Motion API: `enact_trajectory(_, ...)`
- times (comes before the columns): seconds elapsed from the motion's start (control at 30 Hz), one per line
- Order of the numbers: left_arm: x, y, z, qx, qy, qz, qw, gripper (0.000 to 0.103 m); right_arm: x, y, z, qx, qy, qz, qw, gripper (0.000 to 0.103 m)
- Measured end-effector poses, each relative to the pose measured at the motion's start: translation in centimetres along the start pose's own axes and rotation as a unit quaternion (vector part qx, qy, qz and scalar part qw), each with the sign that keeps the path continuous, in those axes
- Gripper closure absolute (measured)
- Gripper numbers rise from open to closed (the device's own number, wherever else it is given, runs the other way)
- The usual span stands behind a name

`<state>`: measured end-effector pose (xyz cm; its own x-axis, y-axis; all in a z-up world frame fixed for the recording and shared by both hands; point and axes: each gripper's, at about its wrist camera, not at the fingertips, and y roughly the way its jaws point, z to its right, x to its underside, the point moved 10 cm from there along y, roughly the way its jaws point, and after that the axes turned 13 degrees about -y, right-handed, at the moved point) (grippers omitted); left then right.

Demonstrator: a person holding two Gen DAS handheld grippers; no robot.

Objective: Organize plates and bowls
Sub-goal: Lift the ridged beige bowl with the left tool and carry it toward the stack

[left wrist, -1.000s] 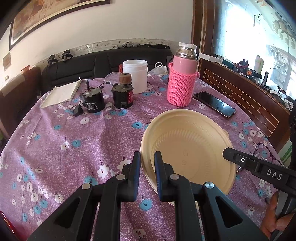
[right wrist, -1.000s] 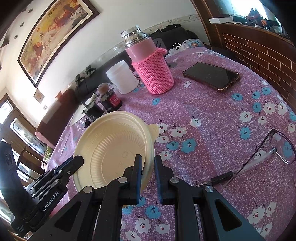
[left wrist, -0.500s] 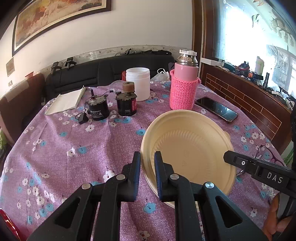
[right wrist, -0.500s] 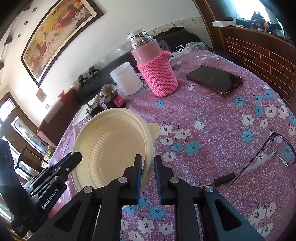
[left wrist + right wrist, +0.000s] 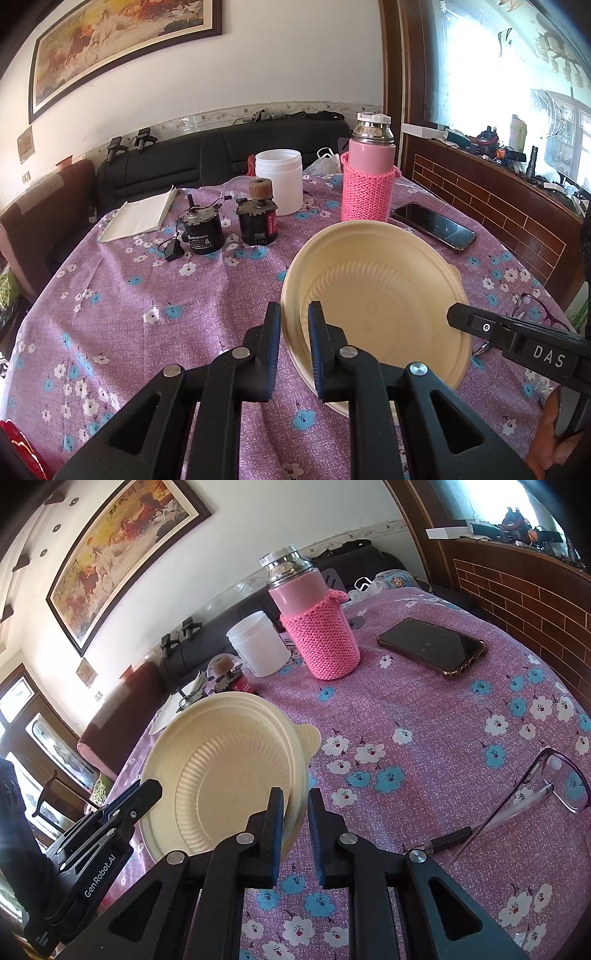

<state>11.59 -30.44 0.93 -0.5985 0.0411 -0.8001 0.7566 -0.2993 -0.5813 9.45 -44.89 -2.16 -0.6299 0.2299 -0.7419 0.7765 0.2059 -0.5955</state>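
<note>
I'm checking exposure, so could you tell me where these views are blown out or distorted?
Left wrist: the window is overexposed and fisheye bends the painting. Right wrist: the picture's top right corner is blown out, the phone shows faint glare, and the corners go dark.

Bowl [image 5: 384, 295]: sat tilted above the tablecloth [image 5: 147, 332], its left rim between the left gripper [image 5: 294, 332] fingers, its right rim between those of the right gripper [image 5: 295, 814].
Behind bowl: flask [image 5: 367, 181], with jar [image 5: 279, 181] to its left.
Left of jar: two motors [image 5: 229, 225], then notepad [image 5: 140, 214].
Right of flask: phone [image 5: 434, 226].
Near right edge: glasses [image 5: 535, 801].
</note>
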Motion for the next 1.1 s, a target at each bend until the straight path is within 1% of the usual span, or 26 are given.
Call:
enact_trajectory(0.27, 0.0, -0.1, 0.1, 0.001, 0.001, 0.000, 1.0000, 0.089, 0.1, 0.0, 0.1, 0.002, 0.002, -0.001, 1.000, 0.089)
enact_trajectory(0.43, -0.6, -0.7, 0.4, 0.002, 0.000, 0.004, 1.0000, 0.089, -0.3, -0.4, 0.2, 0.000, 0.019, -0.001, 1.000, 0.089)
enact_trajectory(0.6, -1.4, -2.7, 0.6, 0.006, 0.003, 0.011, 0.9999, 0.089, -1.0, -2.4, -0.7, -0.004, 0.023, 0.015, 1.000, 0.089)
enact_trajectory(0.73, -1.1, -4.4, 0.1, 0.001, 0.012, 0.014, 0.9998, 0.089, -1.0, -4.0, -1.7, -0.012, 0.029, 0.025, 0.999, 0.089)
enact_trajectory(0.83, -0.6, -5.7, -0.7, -0.002, 0.006, 0.012, 0.9999, 0.089, -0.8, -5.1, -2.9, -0.020, 0.028, 0.030, 0.999, 0.088)
enact_trajectory(0.93, -0.2, -7.6, -1.9, -0.005, -0.001, 0.018, 0.9998, 0.089, -0.2, -6.0, -4.5, -0.029, 0.022, 0.031, 0.999, 0.088)
enact_trajectory(1.1, 0.7, -11.1, -4.4, -0.011, -0.016, 0.026, 0.9995, 0.089, 1.7, -7.3, -7.7, -0.053, 0.016, 0.026, 0.998, 0.088)
